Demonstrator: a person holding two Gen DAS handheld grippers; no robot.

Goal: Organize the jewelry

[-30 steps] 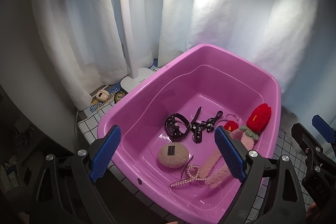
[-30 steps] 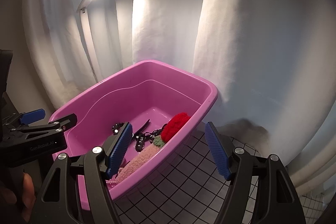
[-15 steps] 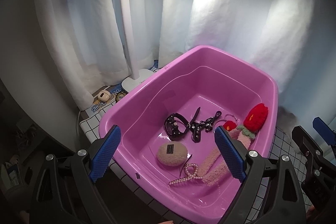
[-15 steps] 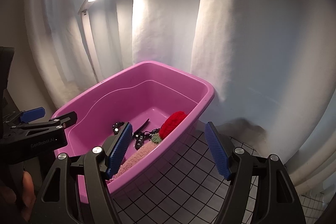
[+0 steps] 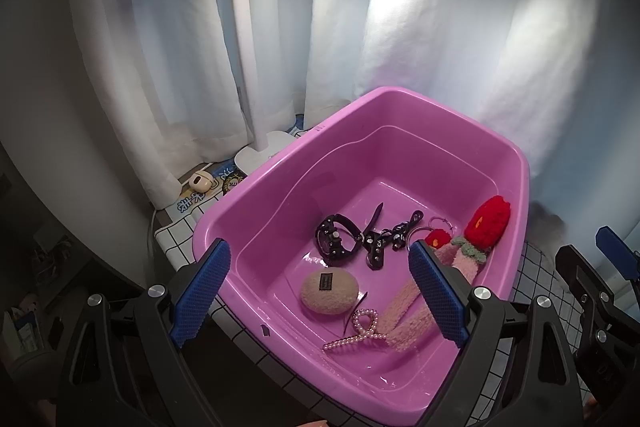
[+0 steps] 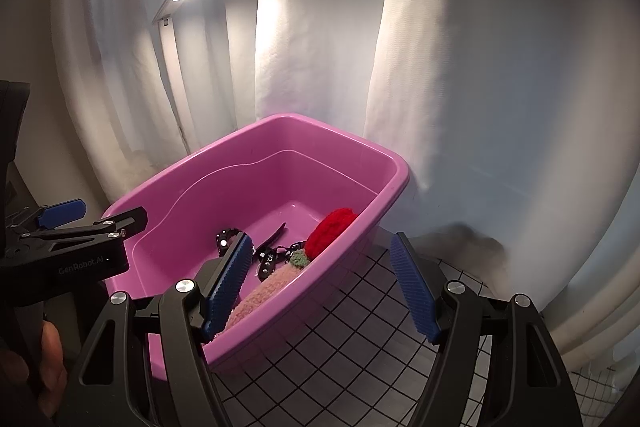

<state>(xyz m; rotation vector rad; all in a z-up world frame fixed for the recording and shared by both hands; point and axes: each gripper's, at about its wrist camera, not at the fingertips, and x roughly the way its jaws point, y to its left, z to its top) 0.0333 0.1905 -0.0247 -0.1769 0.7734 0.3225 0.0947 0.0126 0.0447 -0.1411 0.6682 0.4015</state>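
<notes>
Faintly, "GenRobot.AI" on left gripper [image 6: 64,223].

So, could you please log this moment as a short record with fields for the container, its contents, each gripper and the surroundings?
container: pink tub on a grid-patterned tabletop
contents: black studded strap, beige fuzzy clip, pearl hair claw, pink fuzzy band with red knitted flower, small red hoop earring
left gripper: open, empty, above the tub's near rim
right gripper: open, empty, straddling the tub's right wall
surroundings: white desk lamp, white curtain
</notes>
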